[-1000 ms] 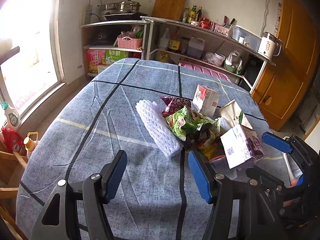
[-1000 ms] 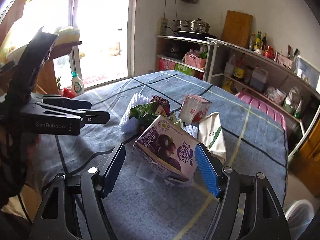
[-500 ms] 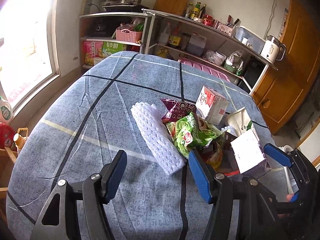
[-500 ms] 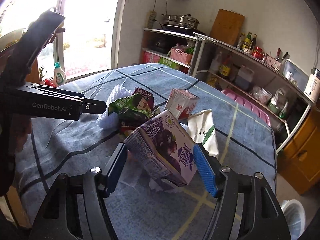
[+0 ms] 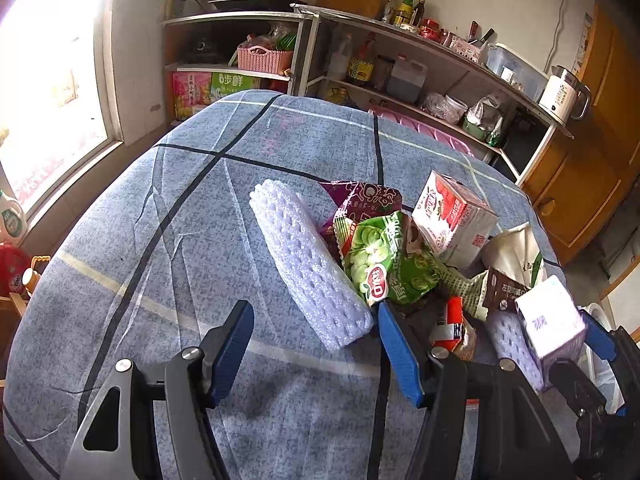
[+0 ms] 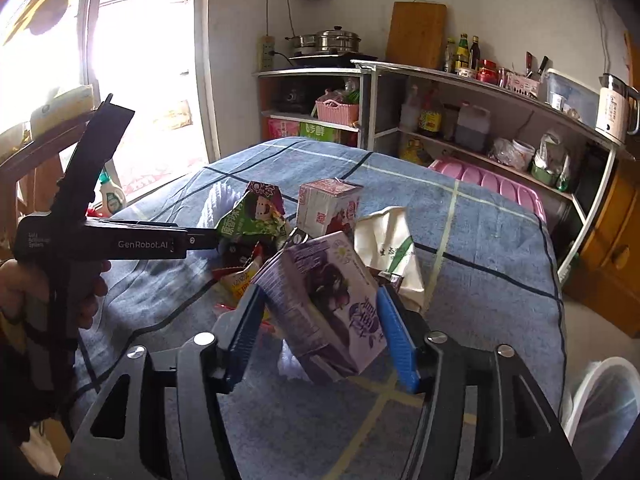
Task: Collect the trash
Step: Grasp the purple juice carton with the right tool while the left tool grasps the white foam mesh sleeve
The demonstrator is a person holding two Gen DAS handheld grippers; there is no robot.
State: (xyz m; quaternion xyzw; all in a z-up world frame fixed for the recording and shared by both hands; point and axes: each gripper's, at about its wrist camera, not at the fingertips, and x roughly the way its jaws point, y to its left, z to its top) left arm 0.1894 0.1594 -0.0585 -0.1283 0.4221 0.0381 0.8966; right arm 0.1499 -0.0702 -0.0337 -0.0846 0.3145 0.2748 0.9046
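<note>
Currently the right gripper (image 6: 320,330) pinches a purple carton (image 6: 328,304), lifted above the table's (image 6: 496,224) trash pile. Left gripper (image 5: 312,344) hangs spread, empty. Keep squeeze firm; carry toward the bin (image 6: 600,396) beside the table.

"GenRobot.AI" is printed in white on the black left claw (image 6: 208,240); other package print is unreadable.
</note>
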